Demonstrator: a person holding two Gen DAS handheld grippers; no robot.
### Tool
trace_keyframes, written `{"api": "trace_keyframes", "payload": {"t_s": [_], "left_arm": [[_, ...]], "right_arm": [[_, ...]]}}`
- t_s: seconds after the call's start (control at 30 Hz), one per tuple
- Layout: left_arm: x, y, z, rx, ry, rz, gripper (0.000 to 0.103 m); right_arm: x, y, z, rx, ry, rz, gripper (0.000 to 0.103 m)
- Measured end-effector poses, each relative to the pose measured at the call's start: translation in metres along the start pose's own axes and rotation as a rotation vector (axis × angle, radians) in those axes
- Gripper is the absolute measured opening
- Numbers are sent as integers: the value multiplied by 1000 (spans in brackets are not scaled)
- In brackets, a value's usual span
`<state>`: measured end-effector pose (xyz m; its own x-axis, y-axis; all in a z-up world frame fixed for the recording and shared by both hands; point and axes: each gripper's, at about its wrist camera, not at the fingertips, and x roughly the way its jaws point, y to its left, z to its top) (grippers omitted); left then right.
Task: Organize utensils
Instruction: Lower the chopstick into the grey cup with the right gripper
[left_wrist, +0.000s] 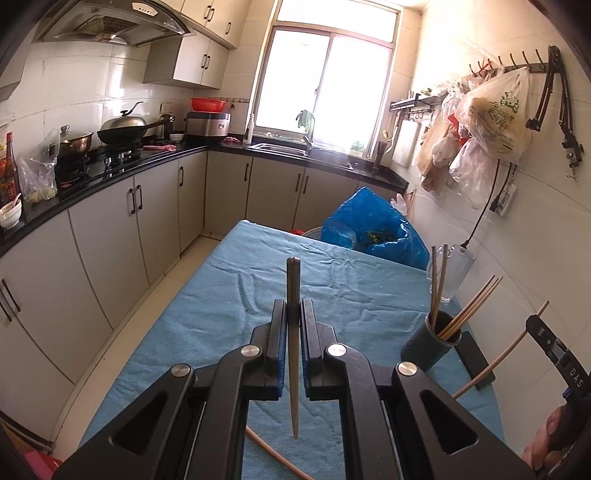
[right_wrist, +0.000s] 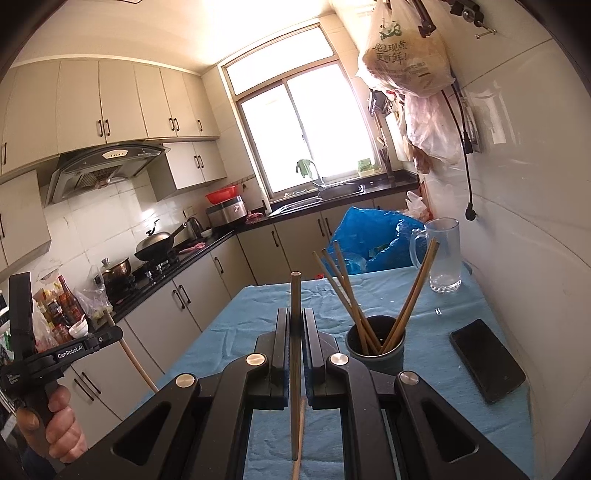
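Observation:
My left gripper (left_wrist: 293, 308) is shut on a pale chopstick (left_wrist: 293, 280) that stands upright between its pads over the blue tablecloth (left_wrist: 229, 295). My right gripper (right_wrist: 295, 314) is shut on a darker chopstick (right_wrist: 295, 291), also upright. A dark round holder (right_wrist: 376, 349) with several chopsticks (right_wrist: 347, 291) leaning in it stands just right of the right gripper. In the left wrist view the holder (left_wrist: 430, 345) is to the right, with the right gripper (left_wrist: 533, 323) beyond it. The left gripper (right_wrist: 109, 334) shows at the left of the right wrist view. One loose chopstick (left_wrist: 273, 454) lies on the cloth below.
A glass mug (right_wrist: 443, 258) stands at the table's far right, by the tiled wall. A black phone (right_wrist: 487, 360) lies right of the holder. A blue plastic bag (right_wrist: 369, 236) sits behind the table's far end. Kitchen cabinets (left_wrist: 110, 236) run along the left.

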<state>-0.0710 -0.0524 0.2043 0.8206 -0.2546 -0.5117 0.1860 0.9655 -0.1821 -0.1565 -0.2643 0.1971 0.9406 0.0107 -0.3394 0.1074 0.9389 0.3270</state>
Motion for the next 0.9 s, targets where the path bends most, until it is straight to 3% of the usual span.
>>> {"api": "trace_keyframes", "payload": {"t_s": [0.53, 0.9], "left_arm": [[8, -51, 19, 60, 5, -90, 7], [17, -91, 47, 78, -3, -168, 7]], "right_arm": [[-23, -32, 18, 55, -69, -57, 7], [-37, -53, 51, 70, -135, -89, 7]]}}
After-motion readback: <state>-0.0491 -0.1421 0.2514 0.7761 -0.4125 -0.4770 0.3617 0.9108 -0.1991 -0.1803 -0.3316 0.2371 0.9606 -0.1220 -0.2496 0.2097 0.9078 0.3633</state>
